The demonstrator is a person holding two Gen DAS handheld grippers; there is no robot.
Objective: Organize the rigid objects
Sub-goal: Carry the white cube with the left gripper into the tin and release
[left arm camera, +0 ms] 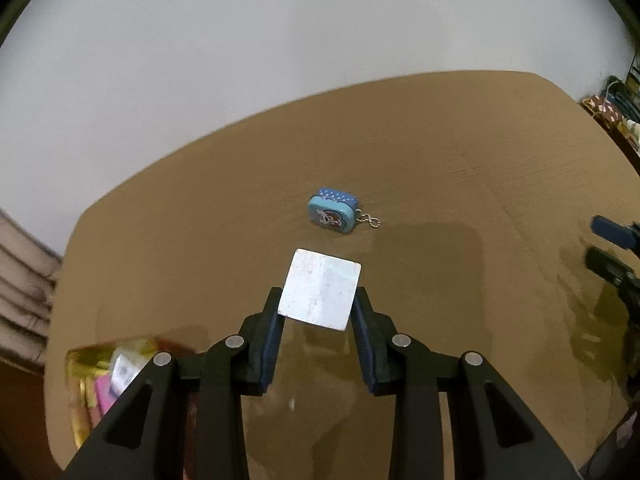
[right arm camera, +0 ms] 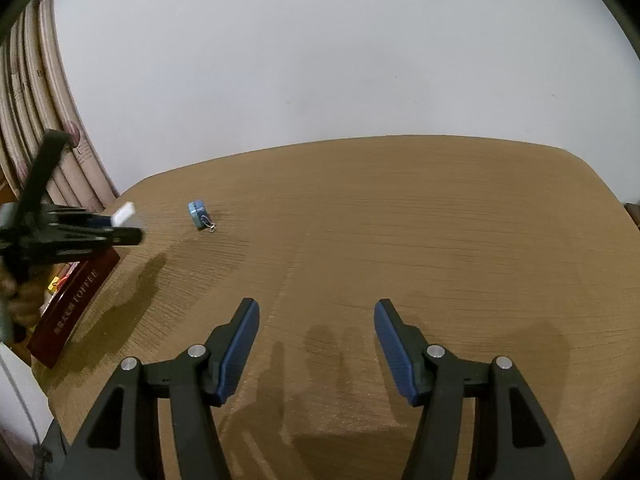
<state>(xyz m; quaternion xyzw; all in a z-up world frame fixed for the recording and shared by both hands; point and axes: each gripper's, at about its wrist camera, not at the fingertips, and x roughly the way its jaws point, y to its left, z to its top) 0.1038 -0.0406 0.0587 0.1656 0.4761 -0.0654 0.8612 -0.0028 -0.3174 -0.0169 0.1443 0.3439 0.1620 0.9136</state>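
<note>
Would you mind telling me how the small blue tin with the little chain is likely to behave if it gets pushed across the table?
The small blue tin looks rigid and lies on a broad face, so it should probably slide rather than roll or tip. The wooden table looks smooth, so it may skid easily. Its loose chain would likely trail behind or snag.

Matte black angular linkage arms are showing on both the left tongs [left arm camera: 318, 308] and the right tongs [right arm camera: 316, 320], silver round pivot screws glinting, ribbed blue pads [right arm camera: 394, 354] lining each finger.
</note>
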